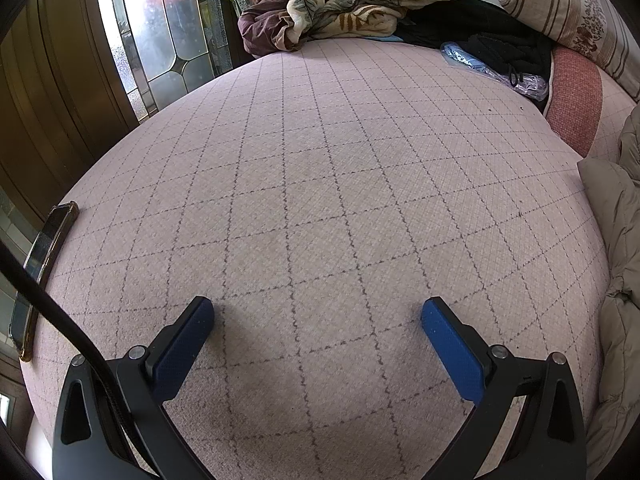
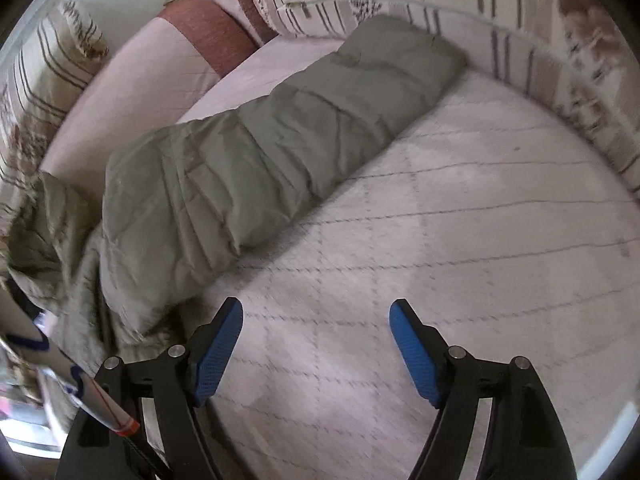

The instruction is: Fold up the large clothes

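Left gripper [image 1: 318, 310]: fingers spread wide, empty, hovering over bare bedspread [image 1: 320, 184].
Right gripper [image 2: 316, 312]: apart too, nothing held, likely readying a grab.
Olive padded coat [image 2: 256, 160]: lying long across the bed, just beyond the right gripper's left finger.
Far end: blanket heap [image 1: 348, 8], out of the folding space.

bed cover [image 1: 320, 184]: woven cloth, matt, fine rough weave, stitched grid lines | jacket [image 2: 248, 160]: padded olive cloth, quilted, slight sheen, creased | left gripper [image 1: 318, 316]: matt black plastic, blue pads [image 1: 452, 352] dimpled, metal pins | blanket [image 1: 360, 4]: fleecy, soft | door [image 1: 52, 92]: glossy wood | phone [image 1: 44, 256]: glossy
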Tool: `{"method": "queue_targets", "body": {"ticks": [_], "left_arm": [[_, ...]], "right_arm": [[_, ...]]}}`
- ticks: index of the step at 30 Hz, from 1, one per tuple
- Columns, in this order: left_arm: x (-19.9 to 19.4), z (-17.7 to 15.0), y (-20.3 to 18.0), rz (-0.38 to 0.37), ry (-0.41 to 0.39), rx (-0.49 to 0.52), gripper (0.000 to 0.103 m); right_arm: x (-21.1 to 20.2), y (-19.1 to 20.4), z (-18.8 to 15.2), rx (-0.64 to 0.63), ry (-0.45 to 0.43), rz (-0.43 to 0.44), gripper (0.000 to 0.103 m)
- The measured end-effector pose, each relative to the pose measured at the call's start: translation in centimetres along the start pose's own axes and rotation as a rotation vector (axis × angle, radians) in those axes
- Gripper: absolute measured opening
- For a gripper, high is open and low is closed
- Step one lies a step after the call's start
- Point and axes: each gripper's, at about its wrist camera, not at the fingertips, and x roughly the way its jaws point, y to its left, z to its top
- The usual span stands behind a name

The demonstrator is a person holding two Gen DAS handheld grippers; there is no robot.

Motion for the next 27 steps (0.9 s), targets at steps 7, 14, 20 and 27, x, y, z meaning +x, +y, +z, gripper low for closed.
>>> {"method": "queue_targets", "body": {"ticks": [7, 14, 20, 27], "left_arm": [[0.0, 0.0, 0.0, 0.0, 0.001, 0.0, 0.103], [0.0, 0.0, 0.0, 0.0, 0.0, 0.0, 0.103], [0.1, 0.0, 0.1, -0.003, -0.001, -0.003, 0.103], [0.2, 0.1, -0.3, 0.014, 0.003, 0.0, 0.103]], "right_arm": [[2.5, -1.1, 4.1, 0.121, -0.026, 0.06, 0.083], [4.1, -2.7, 8.6, 0.259, -0.078, 0.08, 0.084], [4.0, -1.0, 11.9, 0.202, -0.069, -0.062, 0.019], [-3.0, 4.9, 12.6, -0.008, -0.21, -0.106, 0.01]]}}
